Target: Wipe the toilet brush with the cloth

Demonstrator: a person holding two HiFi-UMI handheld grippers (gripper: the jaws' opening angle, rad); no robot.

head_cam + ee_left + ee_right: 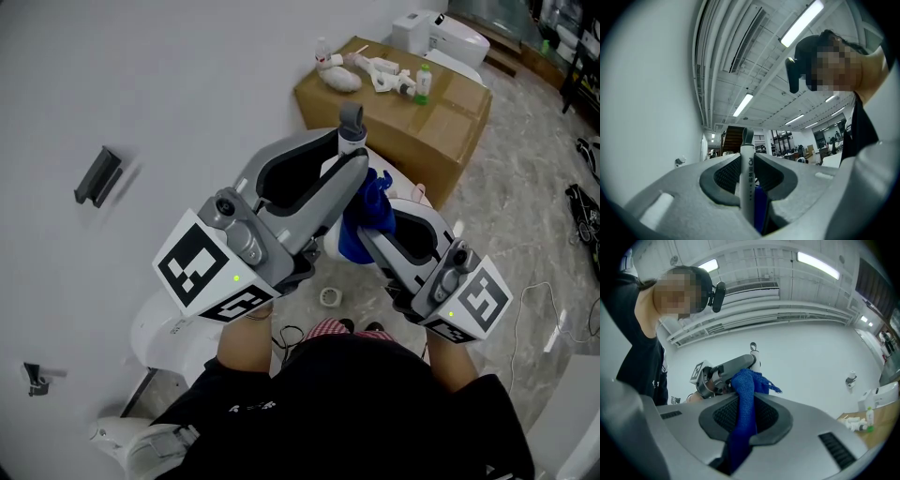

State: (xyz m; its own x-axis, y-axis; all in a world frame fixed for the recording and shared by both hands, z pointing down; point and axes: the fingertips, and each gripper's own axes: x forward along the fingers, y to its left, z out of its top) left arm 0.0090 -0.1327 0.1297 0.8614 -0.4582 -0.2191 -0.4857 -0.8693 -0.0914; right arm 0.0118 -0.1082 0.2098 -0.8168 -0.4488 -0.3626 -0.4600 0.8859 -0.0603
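My left hand-held gripper (748,183): clamped on the white handle of the toilet brush (746,161).
Toilet brush: it stands up between my left jaws. Its grey loop end pokes out past the tips. I can't see the bristle end.
My right hand-held gripper (746,416): clamped on the cloth (746,390).
Cloth: blue and bunched up. It sticks out past my right jaws, right beside my left jaws, and looks to touch the handle.
How the brush will feel: I think it is light, stiff and smooth, so it may slip. I hold the handle tight near the top.
How the cloth will feel: I think it is soft and floppy. I grip a thick bunch and let some hang out for rubbing.
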